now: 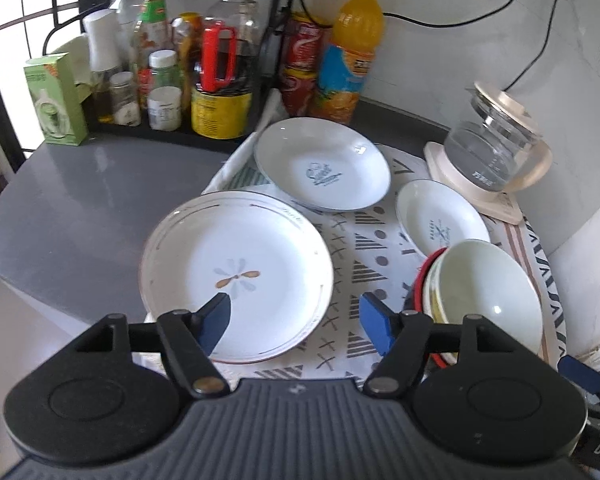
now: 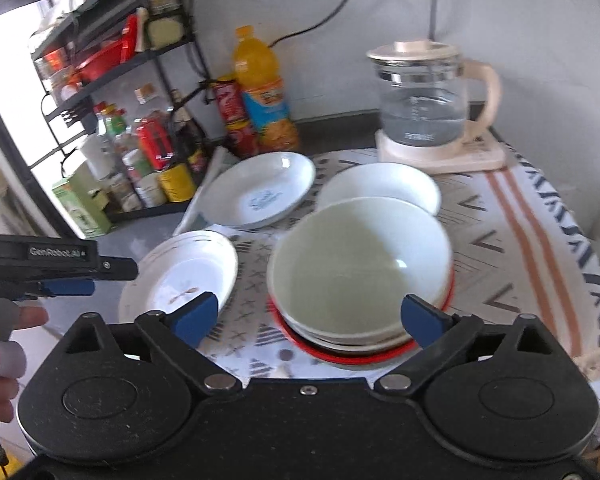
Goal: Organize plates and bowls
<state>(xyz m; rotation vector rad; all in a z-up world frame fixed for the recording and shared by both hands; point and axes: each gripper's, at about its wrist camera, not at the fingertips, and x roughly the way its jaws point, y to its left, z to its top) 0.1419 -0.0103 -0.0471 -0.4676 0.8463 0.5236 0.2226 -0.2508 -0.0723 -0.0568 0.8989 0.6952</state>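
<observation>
Left gripper (image 1: 294, 322) gapes empty above a flower-printed white plate (image 1: 236, 276); right gripper (image 2: 310, 318), spread wide and empty, hovers over stacked pale bowls (image 2: 360, 268) with a red-rimmed one undermost. Beyond lie two logo-printed white dishes (image 1: 322, 162).
</observation>
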